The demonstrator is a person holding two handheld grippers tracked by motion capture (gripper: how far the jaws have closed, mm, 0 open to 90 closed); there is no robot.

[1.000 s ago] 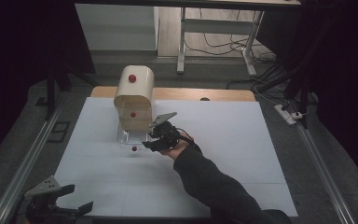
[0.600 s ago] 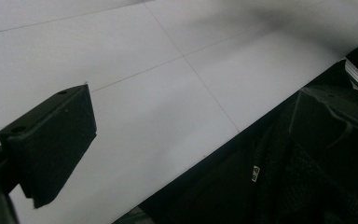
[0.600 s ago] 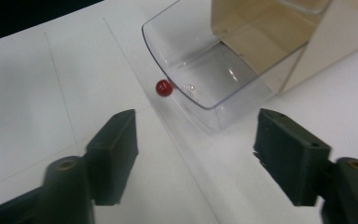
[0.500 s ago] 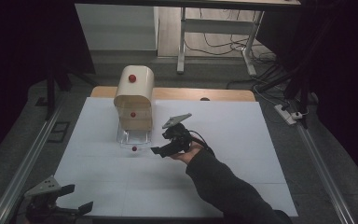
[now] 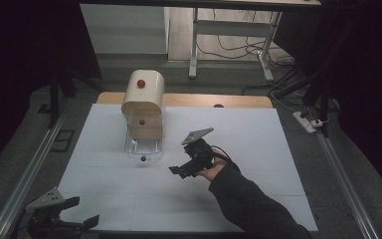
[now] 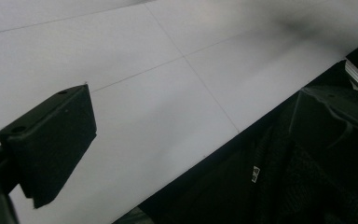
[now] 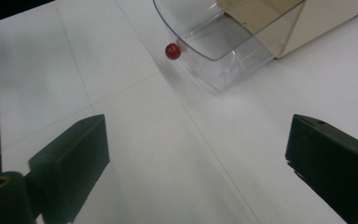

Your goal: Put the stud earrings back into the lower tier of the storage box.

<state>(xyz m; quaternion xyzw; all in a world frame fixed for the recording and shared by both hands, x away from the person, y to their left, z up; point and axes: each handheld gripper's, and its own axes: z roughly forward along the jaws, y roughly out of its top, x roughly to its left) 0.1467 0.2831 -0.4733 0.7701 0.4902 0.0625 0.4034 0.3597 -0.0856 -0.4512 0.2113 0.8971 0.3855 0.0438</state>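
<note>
White sheeting covered the table (image 5: 258, 149), ruled by faint seams, with dark floor, rails and cables around it and a pale wall beyond the far edge. Toward the far left stood a cream bread box (image 5: 143, 94) with a rounded hood and a red knob; out of its near side projected a clear drawer (image 5: 143, 148), pulled open, its own small red knob (image 5: 143, 159) facing the person. The drawer's long axis ran from far to near. The right gripper (image 5: 177, 171) hovered just right of and slightly nearer than that knob, apart from it, jaws having just been opening and now spread wide with nothing between them. In the right gripper view the knob (image 7: 172, 51) lay ahead and a little left of the gap between the jaws. The left gripper (image 5: 90, 220) rested at the near left corner, well apart from the drawer, jaws parted and empty. Any further work on the drawer knob would likely fall to the right hand, the nearer one.
</note>
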